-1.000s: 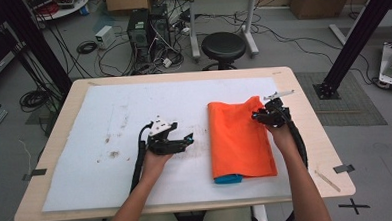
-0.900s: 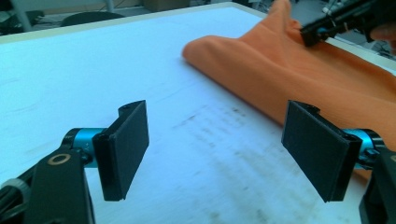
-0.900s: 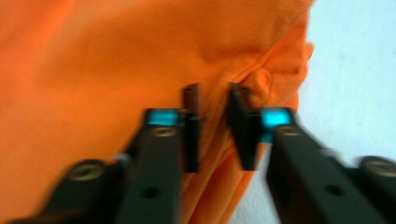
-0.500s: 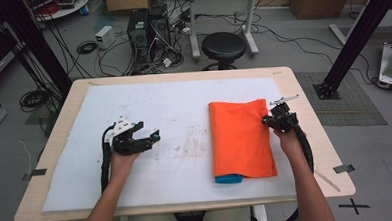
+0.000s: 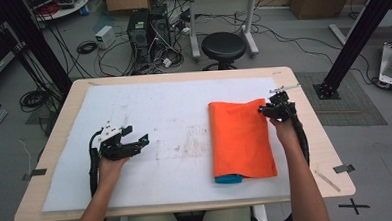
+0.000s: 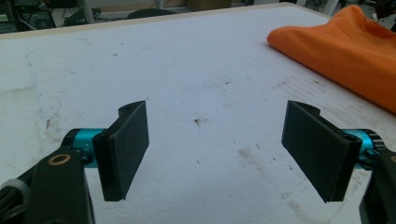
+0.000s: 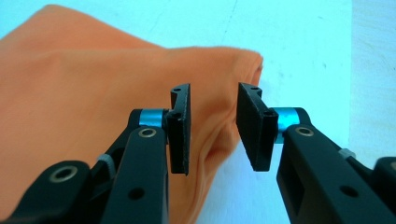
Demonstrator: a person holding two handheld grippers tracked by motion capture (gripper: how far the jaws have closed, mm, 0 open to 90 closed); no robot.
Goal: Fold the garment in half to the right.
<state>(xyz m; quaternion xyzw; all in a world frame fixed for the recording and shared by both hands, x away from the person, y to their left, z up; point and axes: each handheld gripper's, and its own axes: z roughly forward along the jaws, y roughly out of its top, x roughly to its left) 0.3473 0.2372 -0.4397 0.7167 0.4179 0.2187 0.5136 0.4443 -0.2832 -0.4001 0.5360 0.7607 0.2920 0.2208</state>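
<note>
A folded orange cloth (image 5: 240, 136) lies on the right half of the white mat (image 5: 159, 107), with a blue layer (image 5: 228, 178) peeking out at its near edge. My right gripper (image 5: 262, 110) sits at the cloth's far right corner. Its jaws have just been opening and now stand apart; in the right gripper view (image 7: 212, 128) the cloth's folded edge (image 7: 84, 93) lies in the gap, untouched by the pads. My left gripper (image 5: 136, 134) rests over the bare mat at the left, wide open (image 6: 215, 149) with nothing between its jaws. The cloth (image 6: 355, 51) shows far to its right.
The mat covers most of the wooden table (image 5: 326, 150). A tape strip (image 5: 343, 168) sticks near the table's right front corner. Beyond the far edge stand a black stool (image 5: 224, 46) and tangled cables on the floor.
My left hand has carried its gripper leftward from beside the cloth to the mat's left side. The right gripper has stayed at the cloth's far right corner.
</note>
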